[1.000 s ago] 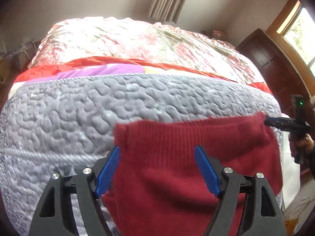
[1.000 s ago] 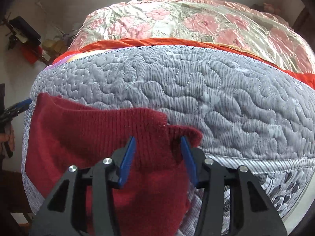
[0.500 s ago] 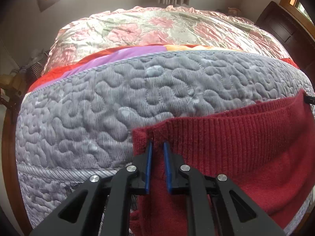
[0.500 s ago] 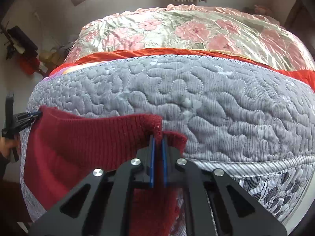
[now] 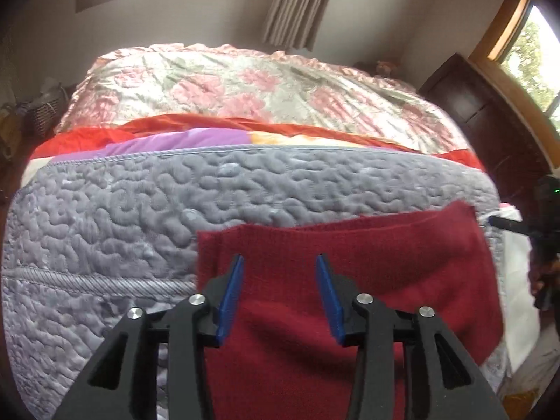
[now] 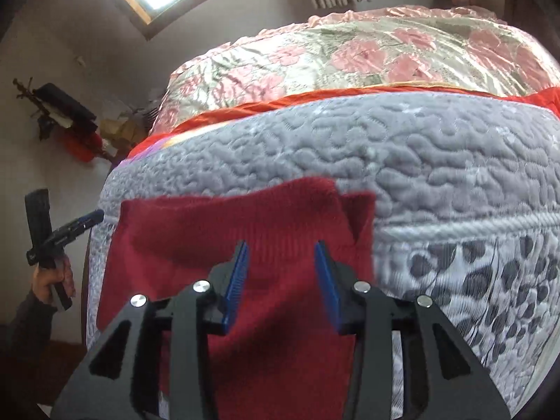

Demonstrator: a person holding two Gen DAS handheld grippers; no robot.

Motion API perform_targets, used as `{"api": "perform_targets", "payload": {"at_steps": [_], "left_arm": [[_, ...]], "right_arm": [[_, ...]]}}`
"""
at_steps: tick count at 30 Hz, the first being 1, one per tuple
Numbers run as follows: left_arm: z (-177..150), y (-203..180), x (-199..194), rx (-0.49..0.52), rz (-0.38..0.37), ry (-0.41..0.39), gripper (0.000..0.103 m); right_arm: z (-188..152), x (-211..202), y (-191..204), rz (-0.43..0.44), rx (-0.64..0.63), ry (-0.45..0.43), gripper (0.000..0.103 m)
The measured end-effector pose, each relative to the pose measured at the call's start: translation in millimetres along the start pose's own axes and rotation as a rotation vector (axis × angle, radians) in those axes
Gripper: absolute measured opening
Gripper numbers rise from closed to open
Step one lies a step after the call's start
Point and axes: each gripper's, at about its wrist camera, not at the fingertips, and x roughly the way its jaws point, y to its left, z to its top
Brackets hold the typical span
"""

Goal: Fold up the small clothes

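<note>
A dark red knitted garment [image 5: 350, 280] lies over the near edge of the grey quilted mattress [image 5: 140, 217], its lower part hanging down the side. My left gripper [image 5: 280, 262] is open just above the garment's left top part, blue pads apart, nothing held. My right gripper [image 6: 281, 248] is open above the garment [image 6: 217, 241] near its right top corner, which is bunched and folded over. The right gripper [image 5: 504, 224] shows at the far right of the left wrist view, and the left gripper [image 6: 84, 222] at the left of the right wrist view, held by a hand.
A pink floral satin cover [image 5: 252, 94] spreads over the far part of the bed, with an orange and purple sheet edge [image 5: 175, 140] before it. A dark wooden cabinet [image 5: 490, 115] stands at the right. A basket [image 5: 42, 112] and clutter [image 6: 70, 122] sit left.
Both grippers, shut on the garment's top corners half a second ago, have opened and drawn back slightly. The garment's top edge now rests on the mattress.
</note>
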Motion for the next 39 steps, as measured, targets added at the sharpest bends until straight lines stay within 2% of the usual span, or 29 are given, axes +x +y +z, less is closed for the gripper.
{"api": "perform_targets", "payload": {"at_steps": [2, 4, 6, 8, 9, 11, 12, 13, 16, 18, 19, 20, 21, 22, 23, 24, 26, 28, 30, 31, 32, 34, 35, 36, 37, 39], "left_arm": [[-17, -19, -2, 0.017, -0.109, 0.050, 0.047], [-39, -34, 12, 0.046, -0.154, 0.124, 0.047], [-61, -46, 40, 0.094, -0.063, 0.194, 0.047], [-76, -44, 65, 0.124, 0.055, 0.226, 0.047], [-78, -40, 70, 0.105, 0.067, 0.215, 0.047], [-75, -39, 68, 0.040, 0.064, 0.204, 0.046], [-74, -43, 60, 0.024, 0.055, 0.195, 0.046], [-74, -49, 49, 0.012, 0.023, 0.174, 0.047], [-79, -77, 17, 0.020, -0.112, 0.098, 0.054], [-82, -97, 17, 0.022, -0.200, 0.084, 0.055], [-80, -105, 23, 0.031, -0.204, 0.084, 0.059], [-79, -113, 34, 0.049, -0.156, 0.093, 0.065], [-81, -116, 49, 0.062, -0.076, 0.116, 0.065], [-80, -114, 68, 0.067, 0.009, 0.165, 0.064], [-82, -110, 88, 0.062, 0.086, 0.219, 0.061], [-81, -106, 95, 0.048, 0.089, 0.233, 0.061], [-73, -114, 83, 0.043, 0.076, 0.204, 0.061], [-65, -124, 53, 0.032, 0.001, 0.090, 0.063], [-60, -134, 40, 0.018, -0.056, 0.025, 0.068], [-58, -140, 45, 0.032, -0.041, 0.023, 0.070], [-58, -144, 58, 0.056, 0.010, 0.056, 0.069], [-59, -145, 96, 0.077, 0.115, 0.168, 0.065], [-58, -142, 105, 0.075, 0.133, 0.196, 0.063], [-56, -143, 105, 0.078, 0.135, 0.184, 0.063], [-52, -143, 96, 0.075, 0.141, 0.148, 0.063], [-45, -139, 69, 0.027, 0.099, 0.052, 0.065]], "right_arm": [[-27, 4, 16, 0.014, -0.051, 0.066, 0.040], [-50, 20, 30, 0.024, -0.105, 0.132, 0.039], [-64, 41, 38, -0.013, -0.149, 0.173, 0.038], [-70, 57, 37, -0.090, -0.202, 0.152, 0.024], [-69, 58, 32, -0.094, -0.169, 0.140, 0.017], [-69, 47, 27, -0.043, -0.070, 0.126, 0.022], [-72, 38, 32, -0.019, -0.059, 0.115, 0.034], [-75, 30, 40, 0.002, -0.067, 0.103, 0.038], [-84, 29, 69, 0.076, -0.102, 0.109, 0.038], [-84, 44, 84, 0.094, -0.119, 0.108, 0.038], [-82, 55, 87, 0.095, -0.114, 0.114, 0.037], [-81, 68, 87, 0.083, -0.106, 0.119, 0.037], [-82, 82, 84, 0.055, -0.096, 0.132, 0.035], [-82, 88, 81, 0.037, -0.083, 0.126, 0.029], [-82, 87, 81, 0.031, -0.074, 0.123, 0.029], [-79, 80, 84, 0.043, -0.061, 0.121, 0.032], [-76, 57, 95, 0.076, -0.077, 0.068, 0.035], [-72, 49, 103, 0.113, -0.089, 0.046, 0.037], [-69, 63, 105, 0.138, -0.083, 0.074, 0.037], [-68, 77, 104, 0.135, -0.080, 0.106, 0.037], [-68, 93, 103, 0.114, -0.073, 0.135, 0.035], [-65, 107, 96, 0.075, -0.069, 0.133, 0.019], [-62, 103, 94, 0.086, -0.045, 0.124, 0.019], [-58, 92, 92, 0.101, -0.019, 0.098, 0.025], [-56, 79, 91, 0.108, -0.008, 0.059, 0.038], [-52, 59, 90, 0.137, 0.004, 0.029, 0.039]]}}
